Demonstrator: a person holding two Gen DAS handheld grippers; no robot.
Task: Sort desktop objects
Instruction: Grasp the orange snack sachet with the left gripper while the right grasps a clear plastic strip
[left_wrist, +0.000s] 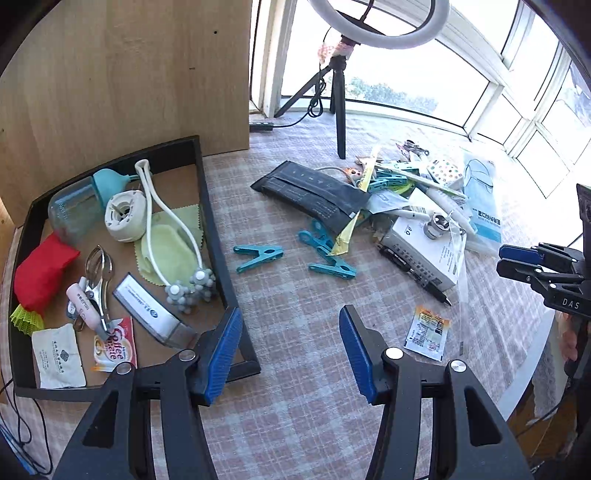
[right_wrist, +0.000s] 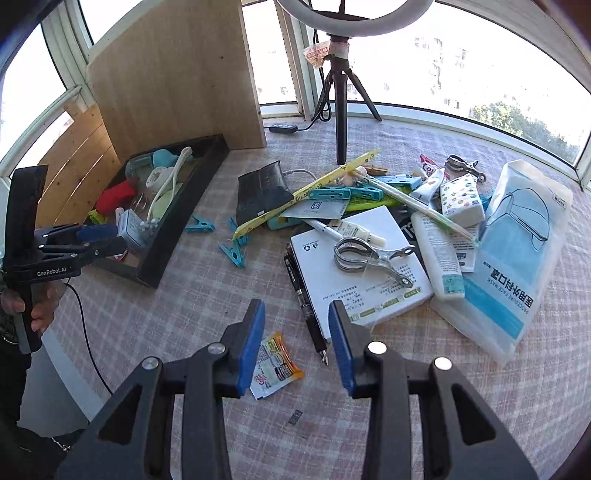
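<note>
The left gripper (left_wrist: 290, 349) is apart, empty, its left finger above the tray (left_wrist: 214, 221) rim. The right gripper (right_wrist: 297, 343) is apart above bare cloth, a sachet (right_wrist: 275, 363) beside its left finger.

Ring light (right_wrist: 354, 14) on tripod (right_wrist: 341, 110) — wooden panel (right_wrist: 173, 74), checked tablecloth (right_wrist: 184, 314)

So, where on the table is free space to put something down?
Bare cloth lies between the black tray and the small sachet, near the lone teal clip. It is crowded around the white box and mask pack.
</note>
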